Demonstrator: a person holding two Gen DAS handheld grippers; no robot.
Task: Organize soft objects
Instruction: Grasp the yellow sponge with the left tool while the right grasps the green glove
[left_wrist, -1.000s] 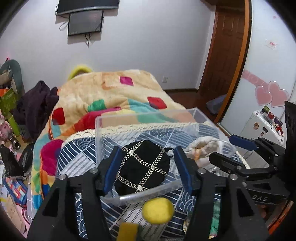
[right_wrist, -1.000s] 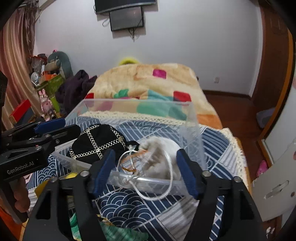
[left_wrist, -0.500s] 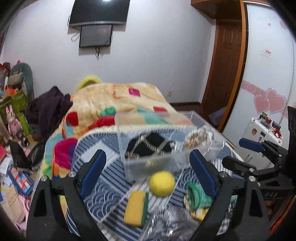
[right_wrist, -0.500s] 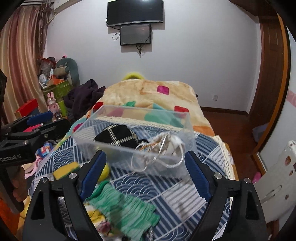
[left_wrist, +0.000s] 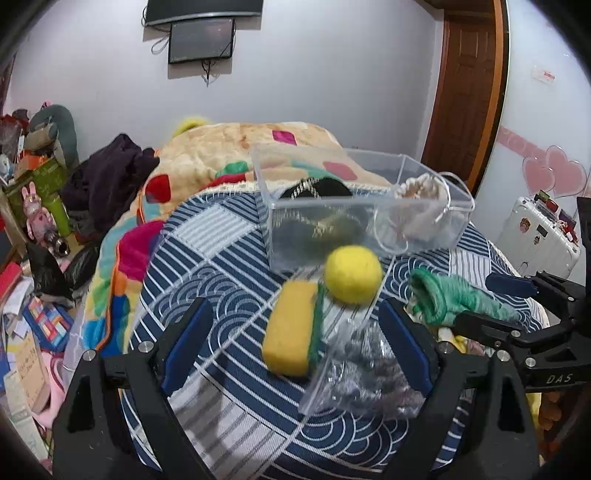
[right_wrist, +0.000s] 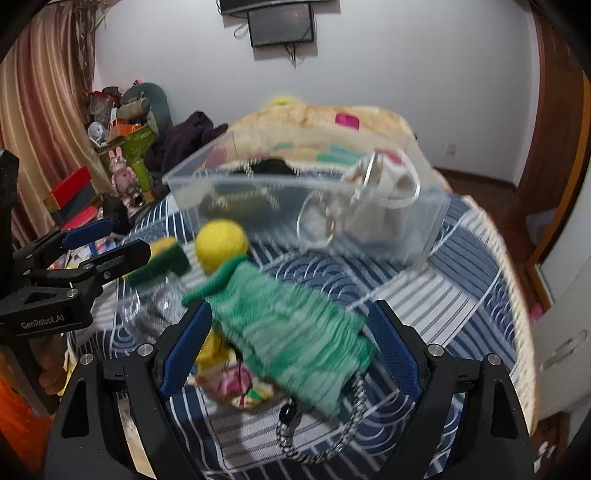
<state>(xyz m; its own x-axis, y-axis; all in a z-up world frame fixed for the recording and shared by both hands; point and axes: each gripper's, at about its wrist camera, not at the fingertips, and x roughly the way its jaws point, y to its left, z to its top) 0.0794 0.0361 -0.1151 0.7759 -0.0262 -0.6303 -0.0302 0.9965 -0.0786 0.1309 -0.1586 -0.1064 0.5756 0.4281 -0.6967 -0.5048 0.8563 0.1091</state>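
While the clear bin (left_wrist: 365, 218) sits at the upper middle of the frame on the blue patterned cover (left_wrist: 207, 266), holding a black bag (left_wrist: 325, 192) and a white bag (left_wrist: 421, 206), a yellow ball (left_wrist: 352, 275), a sponge (left_wrist: 291, 328) and a green knit piece (right_wrist: 280, 325) lie just below it. The left gripper (left_wrist: 291, 343) and right gripper (right_wrist: 291, 343) both hang spread wide, holding nothing.
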